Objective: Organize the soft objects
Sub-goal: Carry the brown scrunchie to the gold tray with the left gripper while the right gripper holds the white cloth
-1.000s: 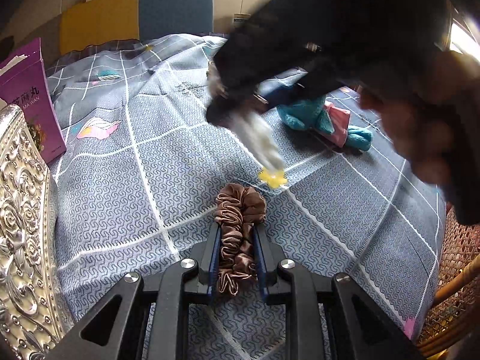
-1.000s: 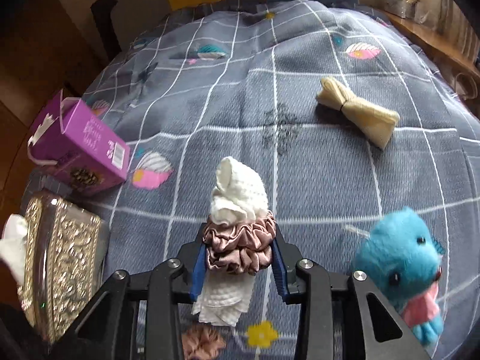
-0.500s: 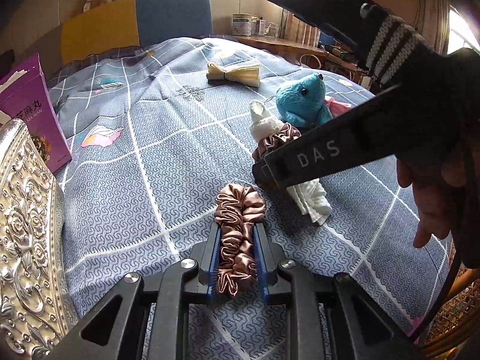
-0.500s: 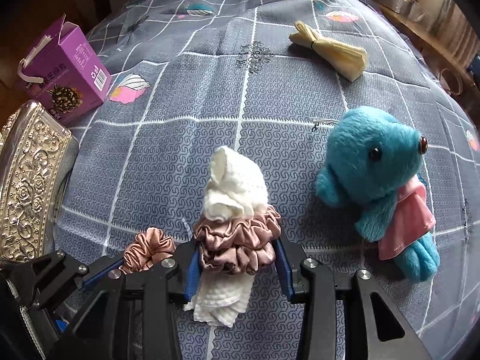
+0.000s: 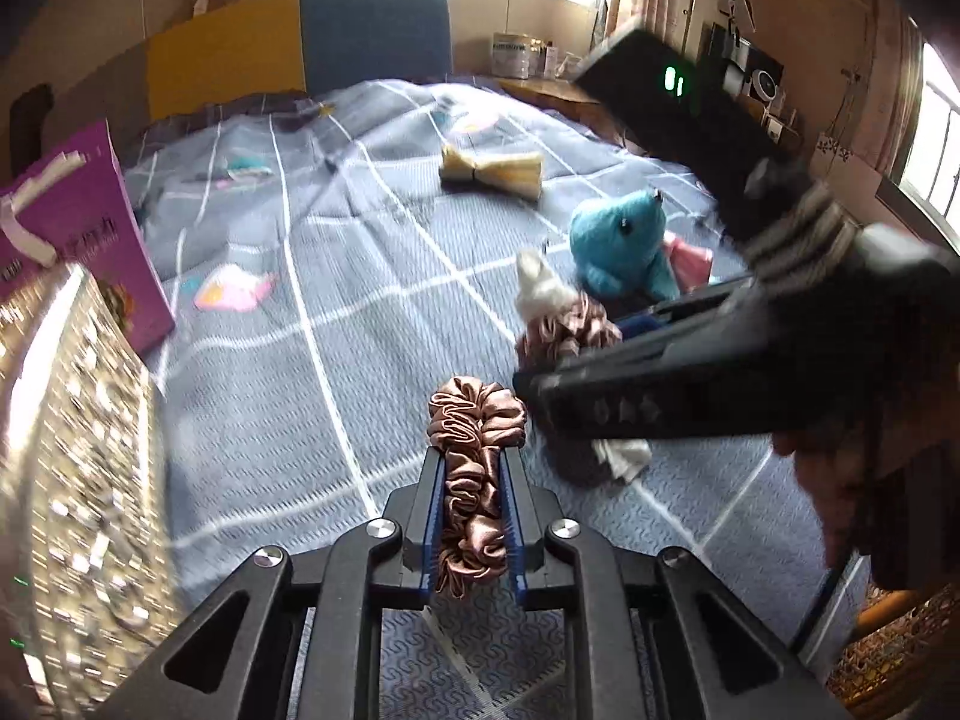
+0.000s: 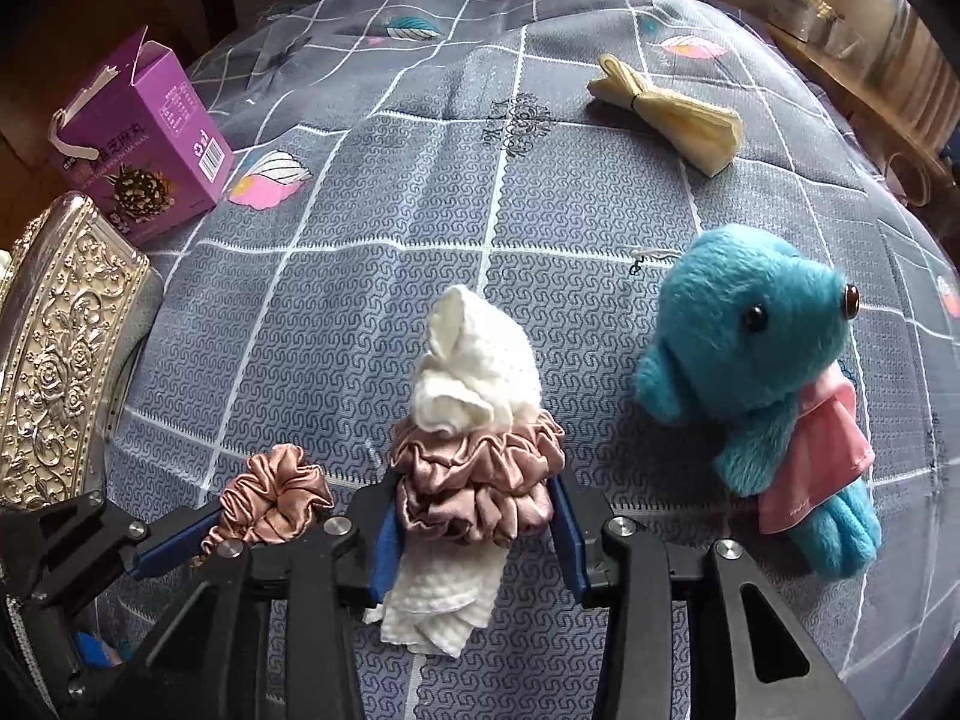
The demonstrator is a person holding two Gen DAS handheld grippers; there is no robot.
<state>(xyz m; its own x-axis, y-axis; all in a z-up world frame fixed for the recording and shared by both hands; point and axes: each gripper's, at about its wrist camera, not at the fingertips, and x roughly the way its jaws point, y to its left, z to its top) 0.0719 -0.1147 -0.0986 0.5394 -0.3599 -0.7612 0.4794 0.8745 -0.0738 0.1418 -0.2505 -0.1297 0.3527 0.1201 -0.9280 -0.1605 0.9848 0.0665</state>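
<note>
Rolled white cloth (image 6: 474, 360), banded by seemingly satin scrunchie (image 6: 480, 480).

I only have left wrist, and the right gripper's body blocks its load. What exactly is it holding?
Observer: The right gripper is shut on a white cloth with a mauve scrunchie wrapped around its middle.
Operator: Whole plush visible on your side?
Observer: Yes, the blue plush lies right of the bundle, wearing a pink dress down to its legs.
Operator: Any print on the purple box?
Observer: The purple box shows a barcode on its side and stands behind the silver embossed case.
</note>
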